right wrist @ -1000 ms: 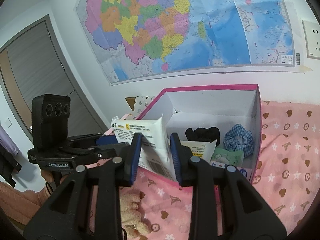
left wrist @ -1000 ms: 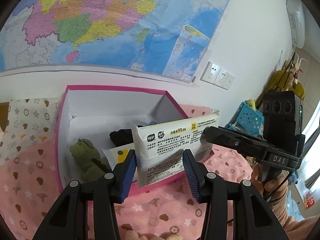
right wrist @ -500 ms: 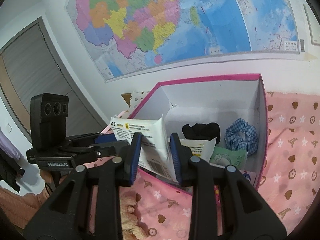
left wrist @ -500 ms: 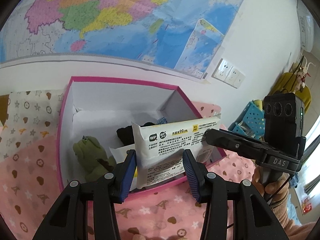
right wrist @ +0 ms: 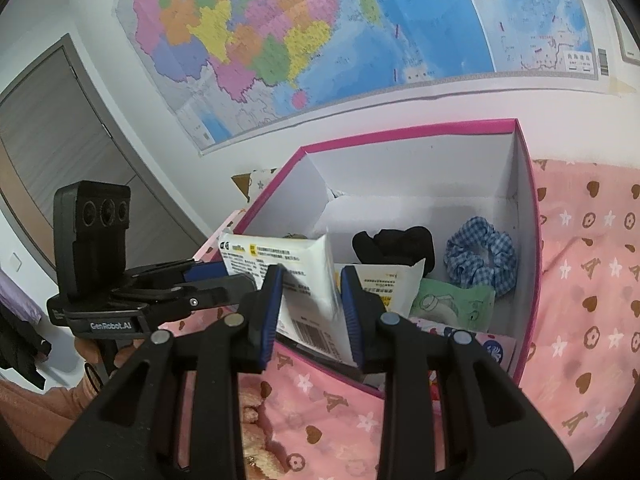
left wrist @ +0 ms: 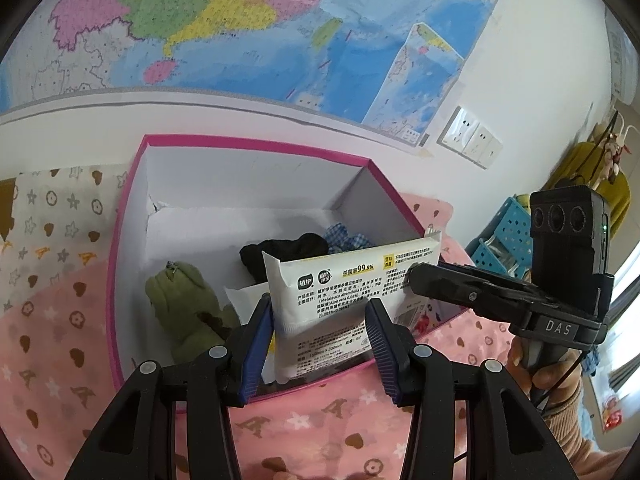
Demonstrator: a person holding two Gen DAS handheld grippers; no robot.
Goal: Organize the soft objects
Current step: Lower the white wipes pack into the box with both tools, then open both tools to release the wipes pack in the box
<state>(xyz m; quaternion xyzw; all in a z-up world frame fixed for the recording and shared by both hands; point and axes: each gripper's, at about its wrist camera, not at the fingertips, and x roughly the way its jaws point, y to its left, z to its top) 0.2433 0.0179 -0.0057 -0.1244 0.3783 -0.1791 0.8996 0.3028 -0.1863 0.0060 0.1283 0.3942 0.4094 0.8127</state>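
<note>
A white wet-wipes pack (left wrist: 340, 288) hangs over the front part of the open pink box (left wrist: 256, 144). My left gripper (left wrist: 320, 320) is shut on its left end. My right gripper (right wrist: 312, 288) is shut on its other end (right wrist: 296, 264). In the left wrist view the right gripper's black finger (left wrist: 440, 280) comes in from the right. Inside the box (right wrist: 400, 132) lie a green plush frog (left wrist: 180, 300), a black cloth (right wrist: 396, 244), a blue checked scrunchie (right wrist: 480, 256), a white-and-yellow pack (right wrist: 384, 280) and a green pack (right wrist: 452, 304).
The box sits on a pink patterned sheet (right wrist: 580, 280) against a white wall with a large map (left wrist: 240, 20). Wall sockets (left wrist: 472, 140) and a blue perforated basket (left wrist: 504, 240) are at the right. A beige plush thing (right wrist: 256, 432) lies on the sheet near me.
Both grippers have carried the wipes pack forward and down toward the box. The box fills more of both views, and the pack hangs lower over its front wall.
</note>
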